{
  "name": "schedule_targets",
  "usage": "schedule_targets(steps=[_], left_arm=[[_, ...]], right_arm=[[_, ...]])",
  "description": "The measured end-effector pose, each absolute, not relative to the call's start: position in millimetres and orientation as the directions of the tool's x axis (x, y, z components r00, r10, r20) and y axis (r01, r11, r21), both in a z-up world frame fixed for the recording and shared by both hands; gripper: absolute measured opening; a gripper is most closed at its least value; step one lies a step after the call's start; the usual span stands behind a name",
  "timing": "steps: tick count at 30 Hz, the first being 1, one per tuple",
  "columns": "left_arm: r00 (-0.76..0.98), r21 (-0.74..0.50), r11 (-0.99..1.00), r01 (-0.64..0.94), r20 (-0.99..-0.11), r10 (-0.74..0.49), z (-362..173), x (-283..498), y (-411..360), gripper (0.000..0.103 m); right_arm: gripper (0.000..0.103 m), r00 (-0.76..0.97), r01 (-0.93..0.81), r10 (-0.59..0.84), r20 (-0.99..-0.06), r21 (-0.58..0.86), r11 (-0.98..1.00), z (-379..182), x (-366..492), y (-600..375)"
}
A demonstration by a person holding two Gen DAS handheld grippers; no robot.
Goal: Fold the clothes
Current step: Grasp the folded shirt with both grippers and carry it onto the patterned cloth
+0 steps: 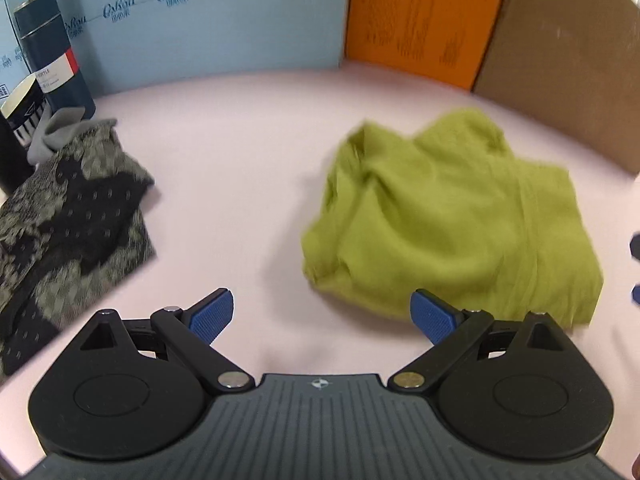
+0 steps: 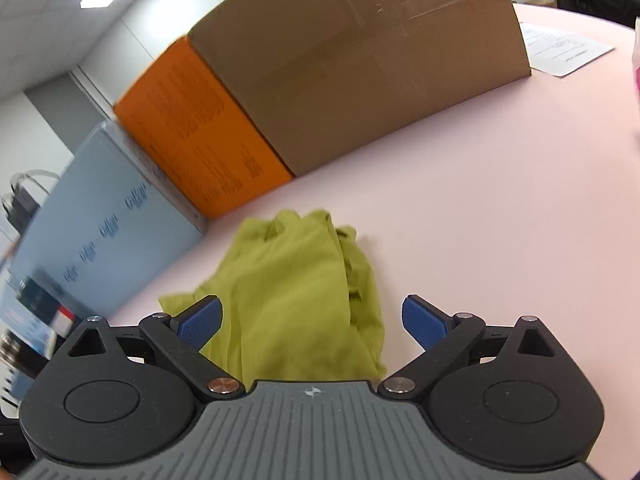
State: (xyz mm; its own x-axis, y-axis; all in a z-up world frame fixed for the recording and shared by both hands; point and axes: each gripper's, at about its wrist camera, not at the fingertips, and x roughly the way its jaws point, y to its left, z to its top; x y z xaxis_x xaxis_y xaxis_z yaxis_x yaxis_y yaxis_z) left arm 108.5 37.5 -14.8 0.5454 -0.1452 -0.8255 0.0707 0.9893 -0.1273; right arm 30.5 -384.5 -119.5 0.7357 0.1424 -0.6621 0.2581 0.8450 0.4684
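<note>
A crumpled lime-green garment (image 1: pixel 448 220) lies on the pink table, ahead and to the right of my left gripper (image 1: pixel 322 314). That gripper is open and holds nothing; its right blue pad (image 1: pixel 434 316) hovers over the cloth's near edge. In the right wrist view the same green garment (image 2: pixel 296 300) lies just ahead between the blue pads of my right gripper (image 2: pixel 312 322), which is open with nothing in it. A patterned black-and-grey garment (image 1: pixel 68 224) lies bunched at the left.
A light-blue printed board (image 1: pixel 208 28), an orange box (image 1: pixel 420 20) and a brown cardboard box (image 2: pixel 360 72) wall the table's far side. Dark cylindrical cans (image 1: pixel 52 48) stand at the far left. Paper sheets (image 2: pixel 564 50) lie beyond the cardboard box.
</note>
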Motion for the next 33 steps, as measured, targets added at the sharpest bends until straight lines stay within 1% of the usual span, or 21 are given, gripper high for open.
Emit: schedule_targets(steps=[2,4,6,8,12,13,14,15,16,17,18,19,20,21,25,28,30,33], left_arm=[[0.513,-0.262,0.963,0.065,-0.819,-0.257,-18.2,131.4,53.8,0.097],[0.492,-0.326,0.944,0.047,-0.815,-0.306,-23.1,155.8,60.1,0.097],[0.471,-0.358,0.931,0.066,-0.812,-0.345,-29.8,178.2,59.3,0.097],[0.450,-0.351,0.932,0.091,-0.820,-0.353,-38.4,196.0,54.8,0.097],[0.401,-0.323,0.933,0.156,-0.843,-0.359,-59.0,221.6,46.5,0.097],[0.401,-0.314,0.933,0.176,-0.843,-0.359,-61.3,223.8,43.2,0.101],[0.408,-0.298,0.933,0.202,-0.840,-0.356,-62.1,224.9,38.5,0.101],[0.415,-0.275,0.933,0.230,-0.840,-0.350,-62.4,224.7,32.9,0.098],[0.424,-0.261,0.928,0.265,-0.833,-0.355,-61.0,222.5,26.7,0.078],[0.435,-0.251,0.920,0.301,-0.822,-0.367,-58.7,219.3,20.3,0.062],[0.435,-0.252,0.912,0.322,-0.816,-0.380,-56.7,216.6,15.1,0.039],[0.442,-0.249,0.911,0.328,-0.812,-0.381,-53.6,213.5,11.6,0.024],[0.456,-0.240,0.913,0.330,-0.806,-0.377,-49.8,210.0,8.6,0.017],[0.477,-0.231,0.915,0.330,-0.796,-0.373,-44.6,204.7,7.9,0.015],[0.571,-0.220,0.921,0.321,-0.731,-0.374,-16.4,175.3,19.8,0.013],[0.644,-0.206,0.934,0.291,-0.680,-0.350,8.7,151.1,40.1,0.013],[0.698,-0.189,0.946,0.262,-0.640,-0.321,28.5,137.0,59.6,0.013],[0.778,-0.165,0.969,0.183,-0.578,-0.245,61.5,115.9,97.9,0.013]], right_arm=[[0.101,0.730,0.241,0.196,-0.654,0.515,0.823,-128.2,39.3,-397.4],[0.101,0.724,0.224,0.249,-0.644,0.560,0.798,-136.9,48.2,-410.3],[0.101,0.716,0.208,0.301,-0.630,0.604,0.770,-145.6,57.0,-423.3],[0.103,0.712,0.173,0.344,-0.612,0.628,0.759,-151.2,66.4,-430.7],[0.103,0.715,0.044,0.407,-0.568,0.618,0.785,-153.2,85.0,-426.5],[0.103,0.715,0.013,0.425,-0.555,0.618,0.786,-153.9,87.4,-423.7],[0.103,0.715,-0.019,0.442,-0.542,0.617,0.787,-154.6,89.9,-421.0],[0.101,0.708,-0.048,0.453,-0.541,0.603,0.796,-155.1,93.5,-415.6],[0.095,0.700,-0.076,0.462,-0.545,0.586,0.807,-155.5,97.4,-409.6],[0.056,0.687,-0.072,0.471,-0.554,0.593,0.802,-156.8,102.5,-406.0],[0.011,0.673,-0.057,0.480,-0.563,0.607,0.793,-158.3,107.9,-403.1],[0.012,0.658,-0.043,0.489,-0.573,0.620,0.784,-159.9,113.3,-400.2],[0.012,0.665,-0.048,0.487,-0.567,0.618,0.784,-155.9,114.0,-396.9],[0.011,0.677,-0.058,0.483,-0.556,0.613,0.788,-150.3,113.4,-393.5],[0.011,0.712,-0.131,0.509,-0.484,0.621,0.773,-117.9,108.6,-379.3],[0.011,0.708,-0.220,0.570,-0.417,0.637,0.739,-85.9,107.9,-363.9],[0.011,0.691,-0.289,0.616,-0.377,0.637,0.714,-63.8,112.6,-347.9],[0.011,0.640,-0.413,0.701,-0.314,0.629,0.659,-28.5,125.1,-312.5]])
